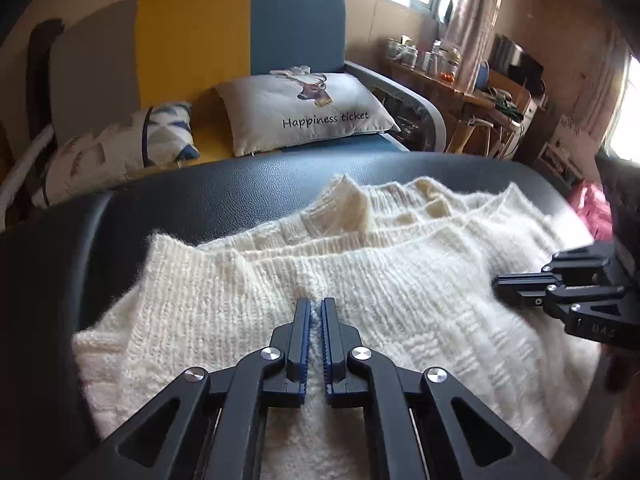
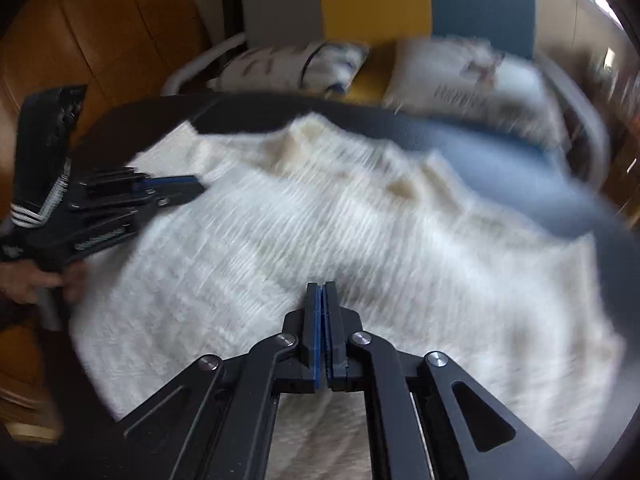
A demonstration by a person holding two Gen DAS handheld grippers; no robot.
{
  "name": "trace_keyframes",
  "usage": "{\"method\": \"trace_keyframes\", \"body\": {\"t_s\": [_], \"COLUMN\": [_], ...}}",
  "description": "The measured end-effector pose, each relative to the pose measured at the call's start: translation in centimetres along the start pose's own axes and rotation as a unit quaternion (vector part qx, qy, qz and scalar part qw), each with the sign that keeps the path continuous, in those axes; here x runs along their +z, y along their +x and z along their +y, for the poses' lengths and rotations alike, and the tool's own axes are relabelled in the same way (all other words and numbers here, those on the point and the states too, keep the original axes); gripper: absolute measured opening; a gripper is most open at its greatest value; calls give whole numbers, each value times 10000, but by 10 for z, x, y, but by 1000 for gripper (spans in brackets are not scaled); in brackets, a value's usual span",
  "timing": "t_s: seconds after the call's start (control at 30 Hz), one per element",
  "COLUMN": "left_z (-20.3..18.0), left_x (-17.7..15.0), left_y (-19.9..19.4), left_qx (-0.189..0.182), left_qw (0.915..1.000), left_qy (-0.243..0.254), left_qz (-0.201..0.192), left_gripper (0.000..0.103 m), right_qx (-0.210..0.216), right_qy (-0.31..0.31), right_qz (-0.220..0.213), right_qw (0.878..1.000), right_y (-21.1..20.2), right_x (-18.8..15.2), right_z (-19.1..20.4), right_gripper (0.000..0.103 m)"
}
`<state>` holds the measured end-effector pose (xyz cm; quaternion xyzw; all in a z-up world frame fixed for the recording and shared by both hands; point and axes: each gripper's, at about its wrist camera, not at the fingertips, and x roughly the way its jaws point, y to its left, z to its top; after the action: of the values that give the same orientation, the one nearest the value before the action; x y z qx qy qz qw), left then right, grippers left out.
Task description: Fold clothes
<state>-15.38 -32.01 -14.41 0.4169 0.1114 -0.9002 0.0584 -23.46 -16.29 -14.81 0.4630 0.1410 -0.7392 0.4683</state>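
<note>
A cream knit sweater (image 1: 400, 280) lies spread over a black leather surface (image 1: 248, 184), its ribbed collar bunched at the far side. My left gripper (image 1: 317, 302) is shut on a pinch of the knit, and white yarn shows between its blue pads. It also appears at the left in the right wrist view as the left gripper (image 2: 196, 190), held by a hand (image 2: 24, 284). My right gripper (image 2: 322, 286) is shut with its pads together and its tip down on the sweater (image 2: 360, 220). No fabric shows between the pads. It rests on the sweater's right side as the right gripper (image 1: 498, 282).
Behind the black surface stands a sofa (image 1: 192, 40) in grey, yellow and blue, with two cushions (image 1: 304, 108) on it. A cluttered wooden table (image 1: 460, 80) and a window lie at the far right. Something pink (image 1: 592, 208) sits by the right edge. The right wrist view is motion-blurred.
</note>
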Motion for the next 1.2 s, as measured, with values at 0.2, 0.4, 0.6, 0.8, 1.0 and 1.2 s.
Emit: {"method": "trace_keyframes", "body": {"t_s": [0.2,0.4,0.6,0.8,1.0,1.2], "left_z": [9,-1,-28,-22,-19,-1], "left_x": [5,-4,-18,-11,-5,-8], "left_y": [-23,-31,-10,-16,5,-14], "left_qx": [-104,-344,-236,-239,-209,-541], "left_qw": [9994,9993,9975,9986,9993,9983], "left_qy": [-267,41,638,447,288,-192], "left_qz": [-208,-121,201,-135,106,71], "left_gripper": [14,17,17,0,0,18], "right_qx": [307,-84,-622,-476,-618,-627], "right_qy": [257,66,-510,-388,-398,-239], "right_qz": [-341,-42,4,-154,-102,-294], "right_qw": [9986,9999,9968,9980,9972,9973], "right_y": [-19,-1,11,3,9,4], "right_x": [10,18,14,13,19,13], "right_z": [-4,8,31,27,24,23], "right_gripper": [50,65,18,6,6,6]}}
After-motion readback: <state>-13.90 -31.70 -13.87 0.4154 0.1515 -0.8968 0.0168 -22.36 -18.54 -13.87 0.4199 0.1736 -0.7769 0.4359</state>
